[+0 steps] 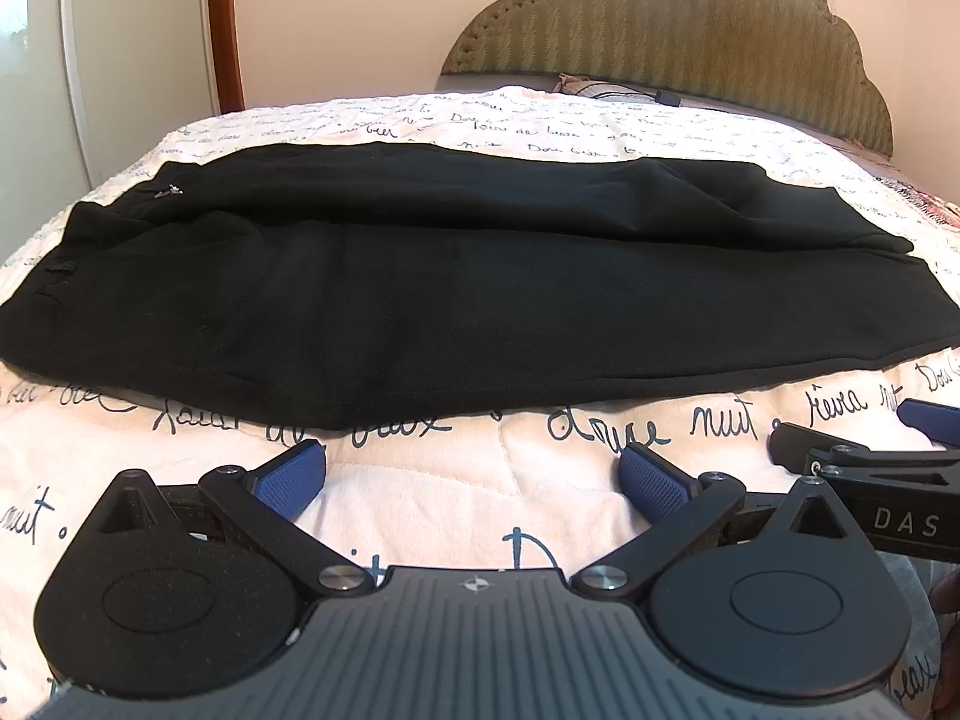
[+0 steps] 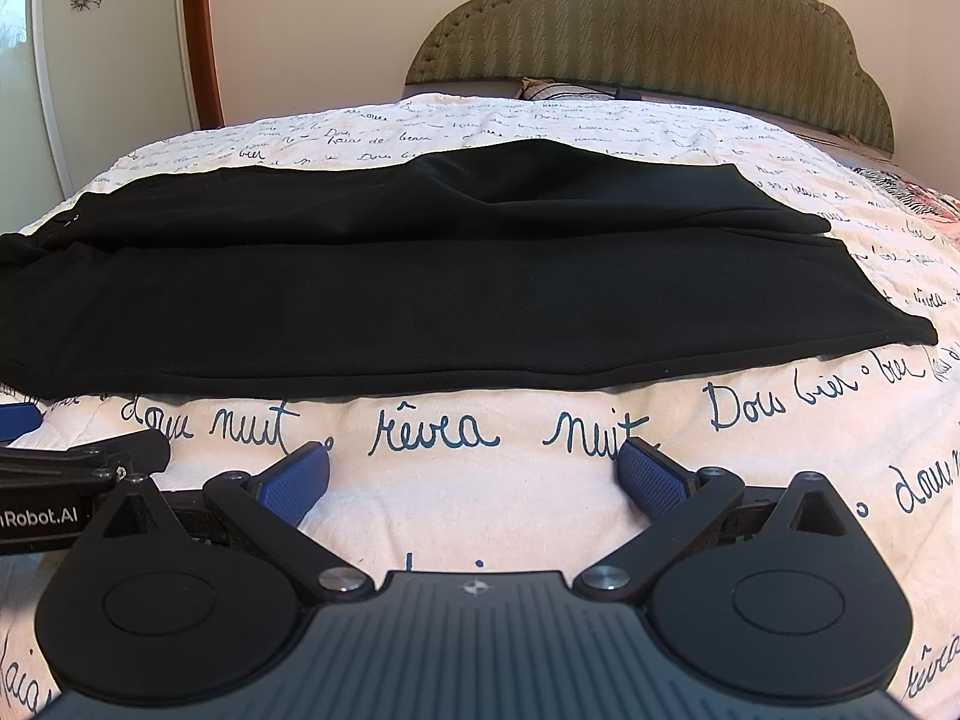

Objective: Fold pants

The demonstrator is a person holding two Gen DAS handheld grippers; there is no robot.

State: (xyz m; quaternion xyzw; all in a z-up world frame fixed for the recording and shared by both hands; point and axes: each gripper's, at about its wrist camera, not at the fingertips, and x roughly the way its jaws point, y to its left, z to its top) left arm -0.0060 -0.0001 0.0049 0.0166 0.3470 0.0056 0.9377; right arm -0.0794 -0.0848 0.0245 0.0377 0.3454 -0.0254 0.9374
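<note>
Black pants [image 1: 456, 300] lie flat across the bed, waist to the left and leg hems to the right, one leg lying over the other. The right wrist view shows the same pants [image 2: 450, 300] with the hems ending at the right. My left gripper [image 1: 471, 477] is open just short of the pants' near edge, blue pads [image 1: 288, 480] spread wide over the bedspread. Equally open, my right gripper [image 2: 474, 474] hovers short of the near edge closer to the hem end. Neither holds anything. Each gripper shows at the edge of the other's view.
A white bedspread [image 2: 480, 426] with dark script writing covers the bed. A green padded headboard [image 1: 690, 42] stands at the far side, with a small pillow and a cable [image 1: 636, 93] before it. A wooden door frame [image 1: 225, 24] is at the far left.
</note>
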